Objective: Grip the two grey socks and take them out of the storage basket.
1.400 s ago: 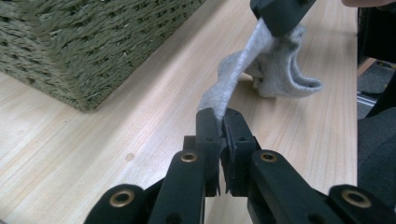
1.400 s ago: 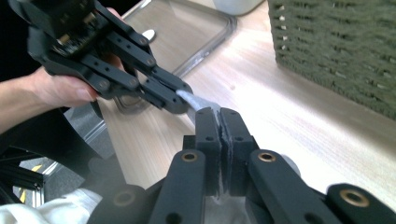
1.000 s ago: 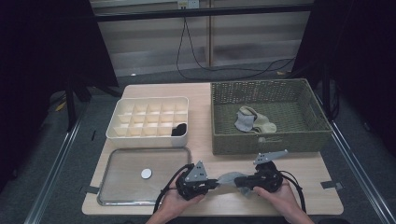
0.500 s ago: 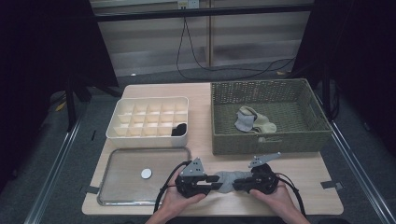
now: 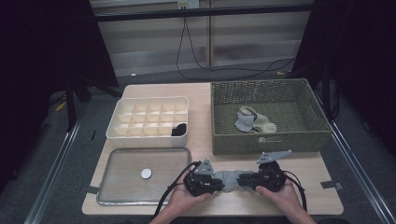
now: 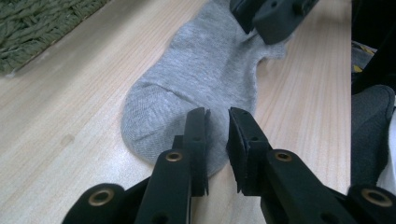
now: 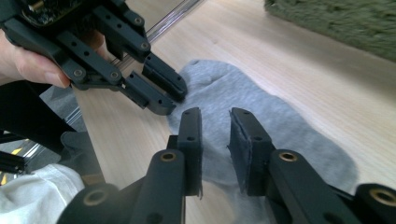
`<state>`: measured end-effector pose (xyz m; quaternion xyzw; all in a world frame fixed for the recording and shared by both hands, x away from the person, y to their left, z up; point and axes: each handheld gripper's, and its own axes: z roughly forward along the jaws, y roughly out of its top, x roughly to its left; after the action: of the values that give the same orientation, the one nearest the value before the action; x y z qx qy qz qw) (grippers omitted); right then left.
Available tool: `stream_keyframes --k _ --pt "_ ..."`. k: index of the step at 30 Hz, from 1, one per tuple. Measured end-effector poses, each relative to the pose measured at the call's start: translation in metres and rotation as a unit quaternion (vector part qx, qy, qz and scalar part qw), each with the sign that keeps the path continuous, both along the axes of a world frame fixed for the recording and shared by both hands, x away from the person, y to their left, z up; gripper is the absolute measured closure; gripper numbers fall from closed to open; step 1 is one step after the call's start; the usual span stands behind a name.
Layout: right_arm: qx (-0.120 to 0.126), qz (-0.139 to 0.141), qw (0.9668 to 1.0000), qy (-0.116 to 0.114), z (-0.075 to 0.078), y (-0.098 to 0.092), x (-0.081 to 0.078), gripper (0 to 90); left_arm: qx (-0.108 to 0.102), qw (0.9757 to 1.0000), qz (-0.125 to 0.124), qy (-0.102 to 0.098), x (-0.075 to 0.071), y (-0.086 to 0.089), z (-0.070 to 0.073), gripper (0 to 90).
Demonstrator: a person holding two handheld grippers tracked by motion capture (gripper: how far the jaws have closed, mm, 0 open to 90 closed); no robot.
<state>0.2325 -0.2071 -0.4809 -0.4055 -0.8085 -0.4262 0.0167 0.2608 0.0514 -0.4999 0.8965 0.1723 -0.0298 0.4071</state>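
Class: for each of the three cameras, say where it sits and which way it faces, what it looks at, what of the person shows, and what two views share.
High view: above the person's side, facing forward and down on the table; both hands, left gripper, right gripper.
Left gripper view: on the left gripper, looking along the grey sock; its own jaws.
Right gripper view: on the right gripper, looking across the sock; its jaws, a thumb.
Shared: sock, each other's gripper.

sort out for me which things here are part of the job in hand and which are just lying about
In the job:
grey sock, flat on the table
left tool, jaws apart
right tool, jaws apart

Lying about:
metal tray with a white disc
compartment box
wicker basket holding socks
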Motion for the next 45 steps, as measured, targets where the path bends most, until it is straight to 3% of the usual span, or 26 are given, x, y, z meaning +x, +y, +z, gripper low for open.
stream_keyframes --k 4,7,8,10,13,16,17,19,25,30,32,34,35,37,39,40,43,45 --pt "-0.001 -0.009 1.0 0.003 0.001 -0.006 0.0 80.7 -0.003 1.0 0.005 0.005 0.0 0.001 0.0 78.1" --pt "-0.01 -0.013 0.9998 0.01 -0.002 -0.008 -0.001 83.0 0.012 0.9999 0.007 0.008 0.0 0.003 0.002 78.8" --pt "-0.015 -0.013 0.9998 0.011 -0.003 -0.008 -0.001 83.3 0.006 0.9999 0.01 0.007 0.0 0.004 0.001 78.8" --pt "-0.023 -0.013 0.9996 0.011 -0.007 -0.011 -0.002 83.7 0.024 0.9996 0.012 0.003 -0.001 0.007 0.004 78.8" --pt "-0.049 -0.018 0.9985 0.018 -0.013 -0.014 0.0 84.3 0.026 0.9995 0.015 0.007 0.0 0.011 0.004 78.8" --pt "-0.053 -0.025 0.9981 0.018 -0.015 -0.015 0.002 84.1 0.022 0.9995 0.022 0.007 -0.002 0.015 0.004 78.7" --pt "-0.049 -0.028 0.9983 0.014 -0.014 -0.016 0.002 83.7 0.03 0.9993 0.02 0.013 -0.002 0.017 0.006 78.4" --pt "-0.031 -0.03 0.999 0.009 -0.012 -0.017 0.002 83.6 0.022 0.9995 0.021 0.01 -0.003 0.017 0.007 76.1" --pt "-0.024 -0.035 0.9991 -0.005 -0.007 -0.017 0.006 80.7 -0.012 0.9997 0.022 0.008 0.002 0.007 0.018 75.2" --pt "-0.019 -0.043 0.9987 -0.016 0.002 -0.019 0.015 75.1 -0.02 0.9997 0.011 0.01 0.006 -0.007 0.017 67.0" --pt "-0.019 -0.045 0.9987 -0.016 0.002 -0.019 0.019 74.5 -0.008 0.9998 0.014 0.01 0.008 -0.012 0.018 64.1" --pt "-0.037 -0.037 0.9986 -0.01 0.001 -0.017 0.026 73.4 -0.015 0.9997 0.016 0.012 0.011 -0.017 0.016 60.6" --pt "-0.046 -0.035 0.9983 -0.007 -0.001 -0.016 0.028 73.2 -0.015 0.9996 0.018 0.014 0.011 -0.019 0.016 57.6" --pt "-0.041 -0.04 0.9984 -0.003 -0.005 -0.016 0.031 72.4 0.002 0.9997 0.022 0.008 0.011 -0.022 0.016 48.9" --pt "-0.034 -0.04 0.9986 -0.001 -0.009 -0.016 0.033 71.6 -0.005 0.9994 0.025 0.025 0.012 -0.024 0.012 40.8" --pt "-0.036 -0.039 0.9986 -0.001 -0.009 -0.016 0.034 71.4 0.009 0.9995 0.021 0.023 0.013 -0.024 0.011 40.2" --pt "-0.036 -0.038 0.9986 0.001 -0.011 -0.016 0.036 70.4 -0.001 0.9994 0.014 0.031 0.011 -0.027 0.008 34.8" --pt "-0.034 -0.038 0.9987 0.006 -0.013 -0.016 0.038 69.2 0.006 0.9995 0.006 0.03 0.007 -0.029 0.007 36.7"
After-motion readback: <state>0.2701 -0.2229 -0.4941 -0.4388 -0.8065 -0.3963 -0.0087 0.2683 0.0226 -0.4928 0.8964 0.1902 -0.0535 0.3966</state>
